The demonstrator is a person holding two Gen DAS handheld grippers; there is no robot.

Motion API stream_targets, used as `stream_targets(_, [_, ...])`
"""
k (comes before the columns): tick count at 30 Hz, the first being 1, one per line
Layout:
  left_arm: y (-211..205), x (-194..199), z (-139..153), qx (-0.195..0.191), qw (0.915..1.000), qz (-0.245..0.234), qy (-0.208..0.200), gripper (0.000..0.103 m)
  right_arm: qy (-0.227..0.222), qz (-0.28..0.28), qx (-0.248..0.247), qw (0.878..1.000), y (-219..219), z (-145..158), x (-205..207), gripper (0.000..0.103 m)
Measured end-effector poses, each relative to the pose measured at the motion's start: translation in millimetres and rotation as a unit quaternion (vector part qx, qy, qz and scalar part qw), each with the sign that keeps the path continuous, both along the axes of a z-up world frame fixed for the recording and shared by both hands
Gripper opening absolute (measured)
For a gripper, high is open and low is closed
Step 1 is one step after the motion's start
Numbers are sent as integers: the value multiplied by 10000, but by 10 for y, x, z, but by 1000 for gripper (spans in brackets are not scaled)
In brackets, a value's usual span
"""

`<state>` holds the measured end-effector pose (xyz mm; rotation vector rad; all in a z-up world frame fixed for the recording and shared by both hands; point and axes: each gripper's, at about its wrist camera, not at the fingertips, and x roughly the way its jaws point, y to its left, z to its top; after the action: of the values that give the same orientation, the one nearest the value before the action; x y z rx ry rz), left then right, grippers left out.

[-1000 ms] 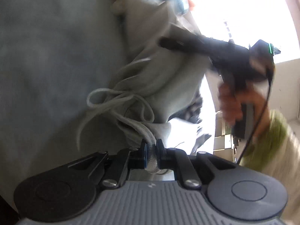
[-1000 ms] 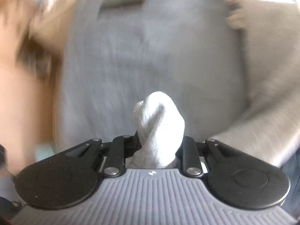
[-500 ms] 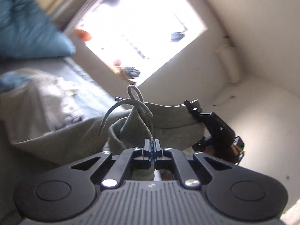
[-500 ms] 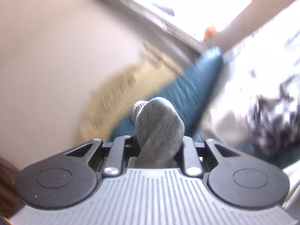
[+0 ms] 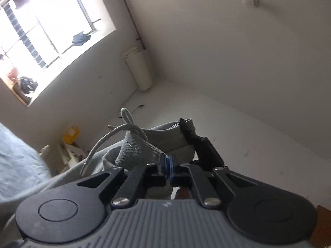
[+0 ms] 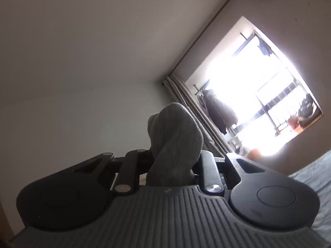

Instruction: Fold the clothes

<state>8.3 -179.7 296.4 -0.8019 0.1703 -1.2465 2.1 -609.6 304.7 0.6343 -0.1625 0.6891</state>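
Both grippers hold a grey garment with a drawstring up in the air. In the left wrist view my left gripper (image 5: 167,170) is shut on the ribbed waistband of the grey garment (image 5: 142,150), whose pale drawstring (image 5: 115,133) loops above it. Beyond that fabric the dark body of the right gripper (image 5: 203,152) pinches the same waistband at its far end. In the right wrist view my right gripper (image 6: 175,161) is shut on a bunched fold of the grey garment (image 6: 175,136), which bulges up between the fingers. The rest of the garment hangs out of sight.
Both cameras point up at the white ceiling and walls. A bright barred window (image 5: 47,31) fills the upper left of the left wrist view and the right of the right wrist view, window (image 6: 264,95). Pale blue bedding (image 5: 14,161) lies low at the left; bedding (image 6: 314,177) shows at the right.
Both grippers have swung upward with the garment, from facing the grey bed surface to facing walls, ceiling and window. Each grip on the fabric has stayed shut.
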Motion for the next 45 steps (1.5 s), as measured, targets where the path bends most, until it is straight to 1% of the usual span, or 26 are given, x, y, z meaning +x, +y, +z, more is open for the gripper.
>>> stream_targets(2, [-184, 87, 171, -231, 9993, -239, -154, 3, -155, -170, -142, 9996, -106, 372, -146, 18])
stream_targets(4, [-348, 73, 330, -396, 9978, -422, -323, 3, -294, -345, -270, 9986, -211, 651, -252, 18])
stream_targets(7, [-538, 32, 385, -551, 9953, -663, -452, 3, -422, -621, -413, 9963, -374, 1017, -361, 18])
stream_targets(8, [-595, 4, 374, -575, 9946, -730, -470, 3, -445, -695, -447, 9956, -412, 1101, -384, 18])
stream_targets(10, [-699, -67, 266, -525, 9943, -814, -446, 3, -478, -830, -565, 9938, -470, 1178, -415, 18])
stream_targets(12, [-791, -106, 94, -406, 9953, -815, -345, 3, -441, -916, -712, 9923, -480, 1139, -406, 18])
stream_targets(14, [-833, -140, -151, -245, 9970, -721, -154, 3, -337, -960, -892, 9908, -450, 942, -325, 18])
stream_targets(15, [-849, -149, -290, -162, 9977, -660, -57, 3, -251, -953, -957, 9905, -419, 792, -260, 18])
stream_targets(18, [-854, -143, -816, 138, 9989, -363, 259, 3, 232, -632, -896, 9937, -126, 196, -2, 18])
stream_targets(20, [-840, -94, -1181, 336, 9979, -156, 540, 3, 573, -387, -831, 9941, 90, -206, 171, 18])
stream_targets(22, [-737, -24, -1588, 486, 9946, 77, 918, 3, 912, -141, -764, 9928, 305, -609, 345, 18])
stream_targets(25, [-505, 107, -2200, 705, 9853, 494, 1472, 3, 1418, 228, -662, 9874, 629, -1212, 605, 18])
stream_targets(28, [-113, 235, -2775, 774, 9710, 1005, 2025, 3, 1918, 597, -557, 9780, 952, -1815, 866, 18])
stream_targets(31, [435, 402, -3327, 831, 9519, 1586, 2485, 3, 2410, 962, -450, 9647, 1275, -2418, 1126, 18])
stream_targets(32, [642, 495, -3508, 840, 9445, 1771, 2637, 3, 2554, 1082, -488, 9595, 1469, -2605, 1203, 19])
stream_targets(34, [1054, 754, -3847, 825, 9272, 2150, 2955, 3, 2806, 1317, -692, 9482, 2000, -2956, 1341, 18])
stream_targets(37, [1674, 1084, -4373, 816, 8965, 2721, 3401, 3, 3175, 1665, -996, 9282, 2797, -3483, 1548, 18])
stream_targets(40, [2367, 1207, -4967, 926, 8650, 3212, 3742, 3, 3532, 2006, -1295, 9046, 3595, -4010, 1755, 18])
stream_targets(43, [3057, 1363, -5573, 1106, 8389, 3452, 4060, 3, 3874, 2340, -1590, 8774, 4392, -4537, 1961, 18])
stream_targets(44, [3262, 1407, -5767, 1172, 8309, 3507, 4157, 2, 3985, 2449, -1687, 8676, 4658, -4712, 2030, 18])
stream_targets(45, [3414, 1417, -5944, 1246, 8248, 3531, 4237, 0, 4095, 2557, -1783, 8574, 4923, -4888, 2099, 18])
